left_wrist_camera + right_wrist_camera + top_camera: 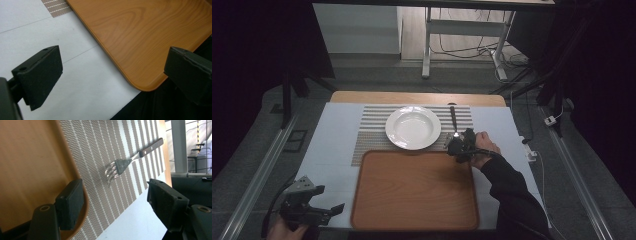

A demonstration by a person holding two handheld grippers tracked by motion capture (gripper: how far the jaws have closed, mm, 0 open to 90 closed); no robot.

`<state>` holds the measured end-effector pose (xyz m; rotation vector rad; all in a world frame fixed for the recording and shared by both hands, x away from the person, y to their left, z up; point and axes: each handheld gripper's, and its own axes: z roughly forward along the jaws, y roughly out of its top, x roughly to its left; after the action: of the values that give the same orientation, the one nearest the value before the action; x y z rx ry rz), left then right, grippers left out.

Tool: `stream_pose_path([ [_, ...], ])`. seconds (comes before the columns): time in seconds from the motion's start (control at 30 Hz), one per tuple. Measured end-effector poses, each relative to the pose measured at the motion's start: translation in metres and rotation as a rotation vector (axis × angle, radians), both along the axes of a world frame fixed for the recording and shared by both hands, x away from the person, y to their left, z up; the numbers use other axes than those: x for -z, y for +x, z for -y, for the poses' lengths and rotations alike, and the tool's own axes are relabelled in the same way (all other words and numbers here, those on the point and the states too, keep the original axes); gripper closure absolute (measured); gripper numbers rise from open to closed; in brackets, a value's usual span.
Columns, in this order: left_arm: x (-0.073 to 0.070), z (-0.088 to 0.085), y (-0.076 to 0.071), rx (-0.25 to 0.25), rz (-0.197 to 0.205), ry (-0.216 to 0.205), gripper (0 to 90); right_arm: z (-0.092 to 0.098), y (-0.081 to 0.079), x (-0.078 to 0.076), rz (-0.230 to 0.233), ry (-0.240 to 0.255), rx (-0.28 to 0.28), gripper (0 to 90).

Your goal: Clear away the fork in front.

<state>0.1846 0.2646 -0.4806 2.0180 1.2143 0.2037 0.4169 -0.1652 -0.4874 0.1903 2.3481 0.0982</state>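
Wooden tray (414,190) fills the lower centre of the high view, its far edge just beside a white plate (412,128) on a striped mat (372,130), while your right gripper (460,145), jaws apart, hovers near a fork (130,160) at centre right, and your left gripper (309,210), jaws apart, sits lower left over bare table (37,25).

A dim room with grey floor (377,80), a white-legged desk (427,45) beyond, cables (472,50) trailing beneath it.
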Motion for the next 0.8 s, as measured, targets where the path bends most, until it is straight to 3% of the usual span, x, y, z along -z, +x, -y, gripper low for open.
stream_pose_path([
  [0.43, 0.000, -0.001, 0.000, 0.000, -0.002, -0.005, 2.1, -0.007, 0.022, 0.011, 0.009, -0.055, 0.013, 32.1],
  [0.47, 0.000, -0.001, 0.000, 0.000, -0.002, -0.006, 2.1, -0.007, 0.025, 0.012, -0.019, -0.048, 0.004, 33.7],
  [0.53, 0.000, -0.001, 0.000, 0.000, -0.002, -0.006, 2.2, -0.008, 0.026, 0.014, 0.007, -0.069, 0.014, 34.4],
  [0.57, 0.000, -0.001, 0.000, 0.000, -0.002, -0.006, 2.1, -0.008, 0.028, 0.015, -0.017, -0.069, 0.007, 35.1],
  [0.63, 0.000, -0.001, 0.000, 0.000, -0.001, -0.005, 2.2, -0.009, 0.029, 0.018, 0.007, -0.096, 0.009, 36.2],
  [0.7, 0.000, -0.001, 0.000, 0.000, -0.002, -0.005, 2.2, -0.009, 0.031, 0.022, -0.019, -0.088, 0.005, 38.2],
  [0.8, 0.000, -0.001, 0.000, 0.000, -0.002, -0.006, 2.1, -0.009, 0.032, 0.026, 0.029, -0.120, -0.008, 42.0],
])
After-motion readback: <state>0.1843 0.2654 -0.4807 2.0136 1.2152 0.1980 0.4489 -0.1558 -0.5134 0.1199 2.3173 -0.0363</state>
